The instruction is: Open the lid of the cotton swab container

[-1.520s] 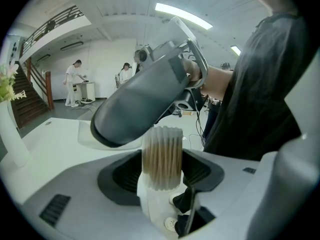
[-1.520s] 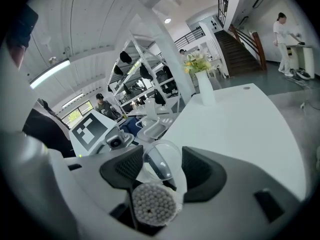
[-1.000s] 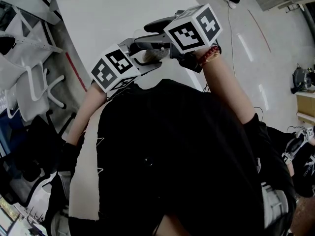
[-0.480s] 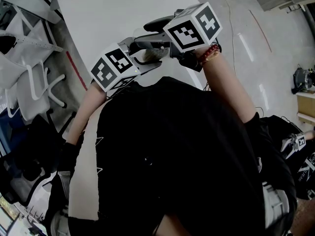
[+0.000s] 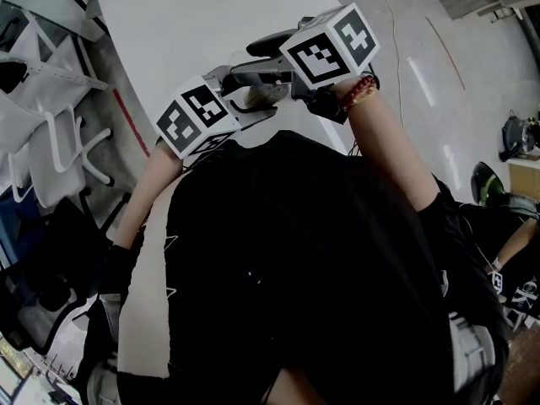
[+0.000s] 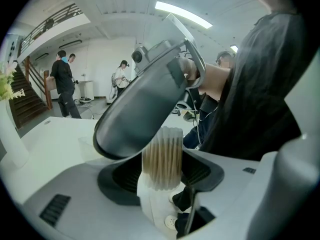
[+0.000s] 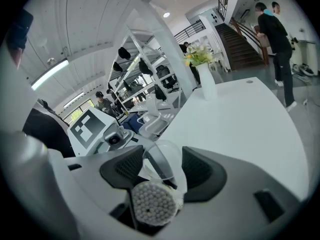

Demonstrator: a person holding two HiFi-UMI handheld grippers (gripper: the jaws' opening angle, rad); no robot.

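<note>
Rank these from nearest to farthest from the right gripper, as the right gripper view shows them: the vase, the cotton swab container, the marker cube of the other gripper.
1. cotton swab container, between its jaws, low in the middle.
2. marker cube, close by at the left.
3. vase, far back, upper middle.

Wht table; flower vase; stairs.

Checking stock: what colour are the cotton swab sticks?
The swab sticks are tan; left gripper view shows best.
</note>
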